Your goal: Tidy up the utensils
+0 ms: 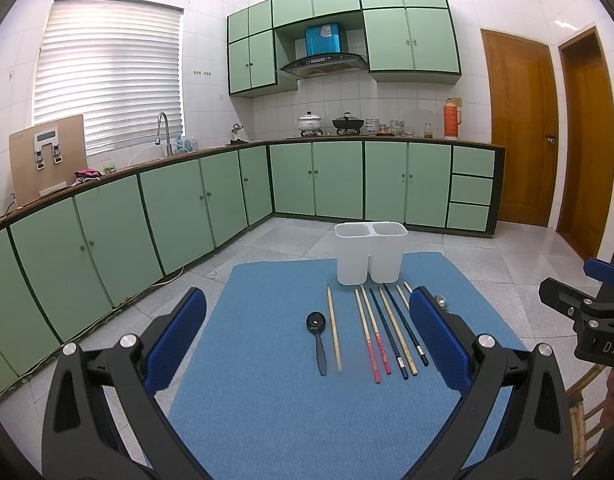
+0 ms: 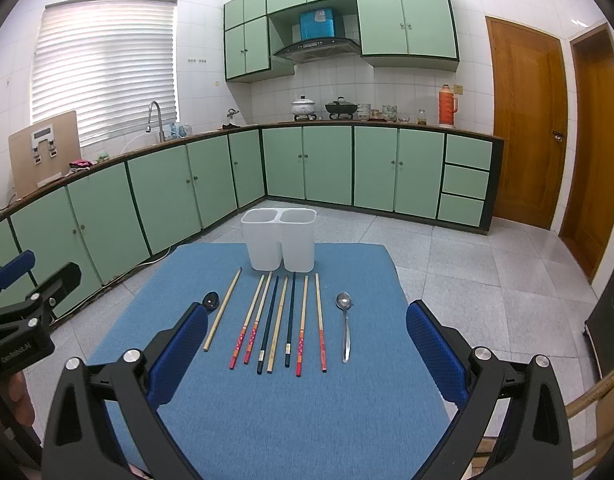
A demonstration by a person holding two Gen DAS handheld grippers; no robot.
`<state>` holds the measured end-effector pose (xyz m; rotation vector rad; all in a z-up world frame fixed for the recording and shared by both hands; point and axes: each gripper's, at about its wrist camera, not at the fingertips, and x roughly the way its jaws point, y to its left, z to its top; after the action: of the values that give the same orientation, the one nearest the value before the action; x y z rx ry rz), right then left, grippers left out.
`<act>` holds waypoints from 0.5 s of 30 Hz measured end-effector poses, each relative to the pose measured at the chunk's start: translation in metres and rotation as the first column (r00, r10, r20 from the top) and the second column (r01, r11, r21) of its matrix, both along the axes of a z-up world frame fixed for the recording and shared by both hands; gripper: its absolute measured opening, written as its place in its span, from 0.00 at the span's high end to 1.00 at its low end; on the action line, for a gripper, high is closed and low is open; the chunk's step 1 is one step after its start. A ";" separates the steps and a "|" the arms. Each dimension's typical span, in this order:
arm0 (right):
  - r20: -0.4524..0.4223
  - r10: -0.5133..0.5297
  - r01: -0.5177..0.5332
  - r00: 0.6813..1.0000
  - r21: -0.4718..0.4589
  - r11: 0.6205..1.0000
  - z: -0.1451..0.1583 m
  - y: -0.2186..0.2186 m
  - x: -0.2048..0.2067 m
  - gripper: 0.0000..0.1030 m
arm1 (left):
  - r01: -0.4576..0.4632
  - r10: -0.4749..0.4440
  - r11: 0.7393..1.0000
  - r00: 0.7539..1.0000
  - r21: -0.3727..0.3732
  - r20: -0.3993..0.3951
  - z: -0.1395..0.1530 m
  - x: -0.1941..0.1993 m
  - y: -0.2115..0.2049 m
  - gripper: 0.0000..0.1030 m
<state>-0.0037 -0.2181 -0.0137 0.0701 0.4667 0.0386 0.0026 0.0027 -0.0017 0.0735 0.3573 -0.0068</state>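
A kitchen with green cabinets (image 2: 327, 164) runs along two walls, with two wooden doors (image 2: 527, 120) to the right. In front of the cabinets stands a table under a blue cloth (image 2: 267, 400), the landmark for what follows.

At the cloth's far edge stands a white holder (image 2: 279, 240) with two compartments side by side; what is in them cannot be seen from here. Just nearer than the holder, the utensils lie flat on the cloth in a row, all running roughly from far edge to near edge.

At the cloth's middle lie the chopsticks (image 2: 275, 320): pale ones with red ends, two dark blue ones and a plain pale one among them, close together but mostly apart. One plain chopstick (image 2: 223, 308) lies alone to their left. Left of that is a black spoon (image 1: 317, 338), partly hidden by a finger in the right wrist view. At the right end of the row, apart from the chopsticks, is a metal spoon (image 2: 345, 324), bowl toward the holder.

The left gripper (image 1: 307, 344) hovers over the cloth's near left part, its blue pads (image 1: 175, 344) spread wide with nothing between them. The right gripper (image 2: 307, 350) hovers over the near right part, likewise spread wide and holding nothing.
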 end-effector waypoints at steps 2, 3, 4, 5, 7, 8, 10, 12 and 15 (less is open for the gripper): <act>0.000 0.001 -0.001 1.000 -0.001 1.000 0.000 0.000 0.000 0.06 | -0.001 0.001 1.000 1.000 0.000 0.000 0.000 0.000 0.000 0.05; 0.001 0.001 -0.001 1.000 -0.002 1.000 0.000 0.000 0.000 0.06 | -0.001 0.001 1.000 1.000 0.001 0.001 0.000 0.000 0.000 0.05; 0.001 0.002 -0.002 1.000 -0.003 1.000 0.000 0.000 0.000 0.06 | -0.001 0.001 1.000 1.000 0.001 0.001 0.000 0.000 0.000 0.05; 0.002 0.002 -0.002 1.000 -0.004 1.000 0.000 0.000 0.001 0.06 | 0.000 0.000 1.000 1.000 0.000 0.000 0.000 0.000 0.000 0.05; 0.003 0.004 -0.004 1.000 -0.005 1.000 0.001 0.002 -0.004 0.06 | 0.000 0.000 1.000 1.000 0.002 0.000 0.000 0.000 0.000 0.05; 0.003 0.004 -0.004 1.000 -0.005 1.000 0.000 0.002 -0.004 0.06 | 0.000 0.000 1.000 1.000 0.001 0.000 0.000 0.000 0.000 0.05; 0.002 0.004 -0.003 1.000 -0.005 1.000 0.000 0.002 -0.004 0.06 | 0.000 0.000 1.000 1.000 0.000 0.000 0.000 0.000 0.000 0.05; 0.003 0.003 -0.003 1.000 -0.005 1.000 0.000 0.003 -0.004 0.06 | -0.001 0.001 1.000 1.000 0.002 0.000 0.000 0.000 -0.001 0.05; 0.004 0.002 -0.002 1.000 -0.005 1.000 0.000 0.004 -0.004 0.06 | 0.000 0.000 1.000 1.000 0.002 0.000 0.000 0.000 0.000 0.05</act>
<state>-0.0080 -0.2145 -0.0138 0.0644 0.4628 0.0395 0.0025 0.0022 -0.0015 0.0751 0.3570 -0.0066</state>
